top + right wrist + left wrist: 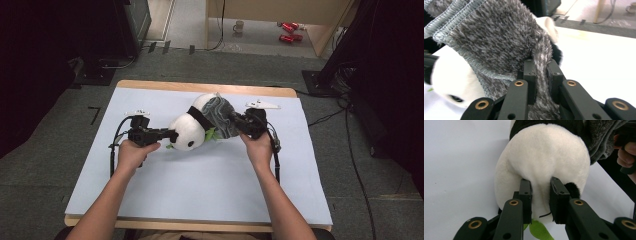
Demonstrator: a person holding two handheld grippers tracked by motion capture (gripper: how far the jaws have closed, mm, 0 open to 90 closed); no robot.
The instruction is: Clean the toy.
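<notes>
A plush panda (190, 129) lies on the pale blue mat (200, 180), white head toward the left, green leaf at its mouth. A fuzzy grey garment (221, 116) covers part of its body. My left gripper (172, 135) is shut on the panda's white head (541, 165), its pads (526, 195) pinching a fold of plush. My right gripper (239, 122) is shut on the grey garment (499, 37); a strip of the fabric is squeezed between its pads (530, 75). The garment's stitched hem (456, 22) stands up over the panda's white body (451, 75).
The mat covers a wooden table (200, 86). Beyond the table are grey floor, black stands with cables (330, 75), a mug (239, 26) and red cans (290, 30). A green leaf (539, 231) shows under the panda's head.
</notes>
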